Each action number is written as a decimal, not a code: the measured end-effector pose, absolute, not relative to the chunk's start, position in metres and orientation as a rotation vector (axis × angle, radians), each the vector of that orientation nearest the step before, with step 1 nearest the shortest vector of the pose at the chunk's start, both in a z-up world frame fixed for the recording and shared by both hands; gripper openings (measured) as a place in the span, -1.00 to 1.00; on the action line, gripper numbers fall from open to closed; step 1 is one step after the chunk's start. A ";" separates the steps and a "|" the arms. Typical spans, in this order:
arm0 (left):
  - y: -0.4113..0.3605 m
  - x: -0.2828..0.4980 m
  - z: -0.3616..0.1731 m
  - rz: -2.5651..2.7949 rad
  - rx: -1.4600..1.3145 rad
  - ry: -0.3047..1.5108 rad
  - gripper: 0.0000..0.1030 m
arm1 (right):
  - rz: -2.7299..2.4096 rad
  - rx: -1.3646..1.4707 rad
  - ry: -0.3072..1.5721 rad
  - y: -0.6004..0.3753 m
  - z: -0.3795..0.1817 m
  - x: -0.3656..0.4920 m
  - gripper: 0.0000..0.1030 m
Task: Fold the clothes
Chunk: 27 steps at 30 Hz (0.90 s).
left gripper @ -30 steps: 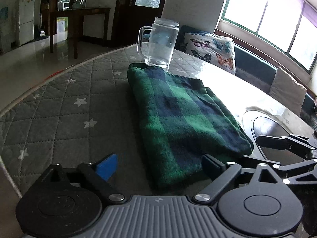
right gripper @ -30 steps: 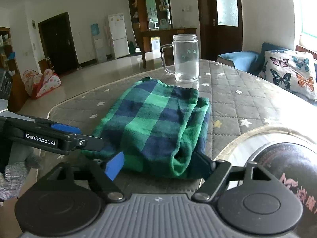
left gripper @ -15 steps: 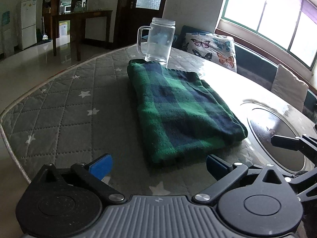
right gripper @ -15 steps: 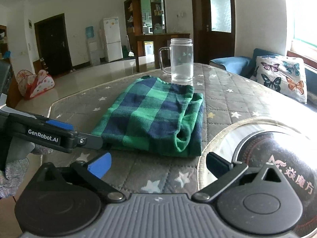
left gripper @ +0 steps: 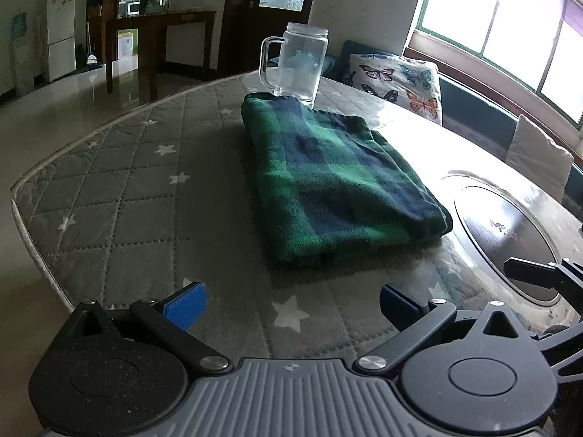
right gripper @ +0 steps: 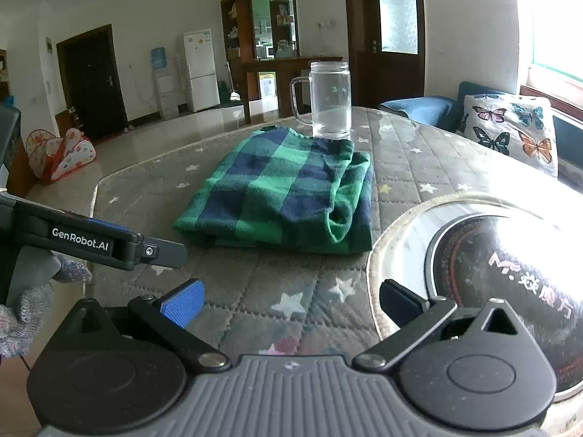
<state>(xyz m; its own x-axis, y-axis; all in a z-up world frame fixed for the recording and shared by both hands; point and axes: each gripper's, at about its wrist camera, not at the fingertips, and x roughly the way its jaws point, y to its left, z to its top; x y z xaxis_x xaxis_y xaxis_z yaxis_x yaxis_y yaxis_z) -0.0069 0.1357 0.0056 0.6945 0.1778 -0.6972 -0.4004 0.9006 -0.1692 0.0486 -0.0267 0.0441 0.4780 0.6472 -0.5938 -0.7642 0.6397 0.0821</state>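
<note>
Looking at: my folded garment point(left gripper: 339, 182), a green and navy plaid cloth lying flat in a thick rectangle, layered edges stacked along its near side.
Garment from my right: point(right gripper: 284, 196) the checks read brighter, and an open rolled fold shows at its right end.
Garment place: at 12 o'clock from both my grippers, well clear of the fingertips, on the quilted cover.
Glass mug point(left gripper: 297, 63): upright at the garment's far end, at 12 o'clock, its base just at the cloth's edge; I cannot tell if they touch.
My left gripper point(left gripper: 289, 300): jaws spread wide, nothing between them, only the cover below.
My right gripper point(right gripper: 289, 296): jaws wide too, nothing held.
Table cover point(left gripper: 120, 196): grey quilting with white stars, pale piped rim at 9 o'clock.
Dark round inset point(right gripper: 510, 266): glossy, glass-ringed, at 3 o'clock of the garment, red lettering on it.
Room: butterfly cushion point(right gripper: 510, 127) at 2 o'clock, white fridge point(right gripper: 198, 71) at 11, dark door point(right gripper: 91, 80) at 10, bright windows point(left gripper: 510, 18) on the right.
</note>
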 end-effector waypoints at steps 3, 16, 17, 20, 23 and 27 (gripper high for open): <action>0.133 -0.009 0.006 0.329 -0.322 0.735 1.00 | 0.864 -0.210 0.629 -0.027 0.044 0.044 1.00; 0.131 -0.018 0.004 0.373 -0.323 0.740 1.00 | 0.821 -0.211 0.648 -0.030 0.037 0.032 1.00; 0.131 -0.018 0.004 0.376 -0.324 0.742 1.00 | 0.821 -0.210 0.649 -0.030 0.037 0.031 1.00; 0.130 -0.020 0.004 0.378 -0.321 0.743 1.00 | 0.825 -0.212 0.654 -0.029 0.036 0.029 1.00; 0.128 -0.020 0.004 0.377 -0.318 0.744 1.00 | 0.830 -0.220 0.653 -0.028 0.035 0.027 1.00; 0.125 -0.021 0.004 0.377 -0.314 0.747 1.00 | 0.830 -0.223 0.652 -0.028 0.035 0.025 1.00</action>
<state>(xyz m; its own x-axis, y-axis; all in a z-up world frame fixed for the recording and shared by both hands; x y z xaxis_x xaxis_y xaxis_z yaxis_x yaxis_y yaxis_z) -0.0207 0.1246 0.0038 0.6728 0.2189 -0.7067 -0.4381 0.8876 -0.1421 0.0249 -0.0275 0.0346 0.4950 0.6121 -0.6167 -0.7438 0.6654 0.0634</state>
